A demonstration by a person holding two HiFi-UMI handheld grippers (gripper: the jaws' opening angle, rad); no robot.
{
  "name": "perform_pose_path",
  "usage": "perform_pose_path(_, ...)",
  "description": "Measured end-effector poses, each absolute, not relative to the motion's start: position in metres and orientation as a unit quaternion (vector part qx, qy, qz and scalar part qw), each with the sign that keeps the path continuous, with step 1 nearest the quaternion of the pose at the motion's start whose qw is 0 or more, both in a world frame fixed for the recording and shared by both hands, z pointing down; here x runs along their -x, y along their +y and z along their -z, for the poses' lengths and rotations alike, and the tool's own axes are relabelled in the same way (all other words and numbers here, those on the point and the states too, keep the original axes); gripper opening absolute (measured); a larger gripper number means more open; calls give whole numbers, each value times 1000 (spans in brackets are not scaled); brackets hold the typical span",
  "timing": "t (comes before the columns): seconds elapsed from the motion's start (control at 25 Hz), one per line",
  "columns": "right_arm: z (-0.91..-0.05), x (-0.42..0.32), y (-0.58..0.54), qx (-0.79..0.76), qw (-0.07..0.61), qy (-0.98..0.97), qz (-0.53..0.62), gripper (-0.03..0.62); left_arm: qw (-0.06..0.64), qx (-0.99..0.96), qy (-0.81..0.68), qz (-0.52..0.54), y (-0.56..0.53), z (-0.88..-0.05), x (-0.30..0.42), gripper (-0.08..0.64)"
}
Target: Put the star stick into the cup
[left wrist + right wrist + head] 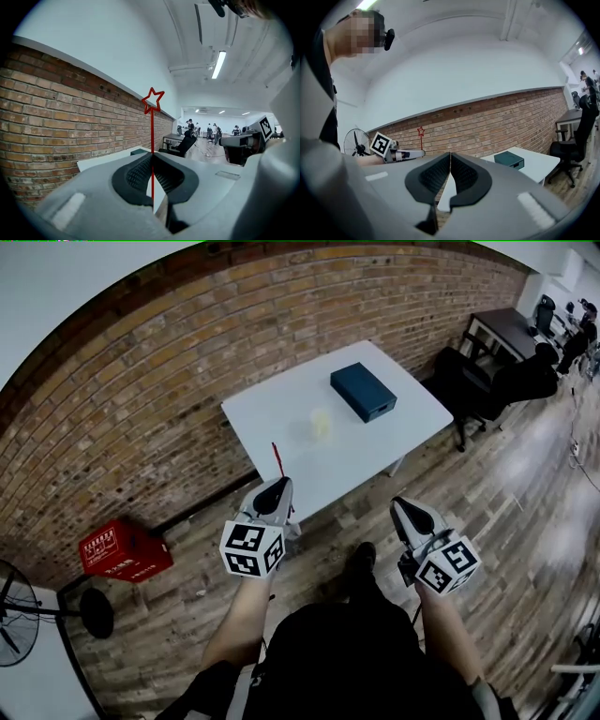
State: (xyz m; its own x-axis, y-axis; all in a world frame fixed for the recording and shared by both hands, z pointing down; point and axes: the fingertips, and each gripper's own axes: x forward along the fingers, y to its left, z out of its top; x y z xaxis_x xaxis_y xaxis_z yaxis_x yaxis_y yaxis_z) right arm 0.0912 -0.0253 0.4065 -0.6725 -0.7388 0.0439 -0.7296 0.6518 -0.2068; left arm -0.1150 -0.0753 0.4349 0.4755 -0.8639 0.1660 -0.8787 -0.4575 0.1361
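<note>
My left gripper (277,486) is shut on a thin red star stick (152,123), which stands straight up from the closed jaws with its outline star at the top. The head view shows the star stick (277,459) rising from the left gripper just before the white table (375,442). A pale translucent cup (321,423) stands near the table's middle, well ahead of both grippers. My right gripper (404,507) is shut with nothing in it, held short of the table's near edge. The right gripper view shows the left gripper (419,152) with the star stick (421,135) at left.
A dark teal box (363,391) lies on the table's far right part. A red crate (122,548) and a floor fan (14,618) stand at the left by the brick wall (141,418). Dark office chairs (506,381) and a desk are at the right.
</note>
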Motion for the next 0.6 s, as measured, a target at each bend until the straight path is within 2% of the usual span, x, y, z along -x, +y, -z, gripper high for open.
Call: perform_pose_path(0.6, -416, -159, -235, 317, 27, 940, 126, 5, 108, -818, -563, -39, -270, -424, 45, 8)
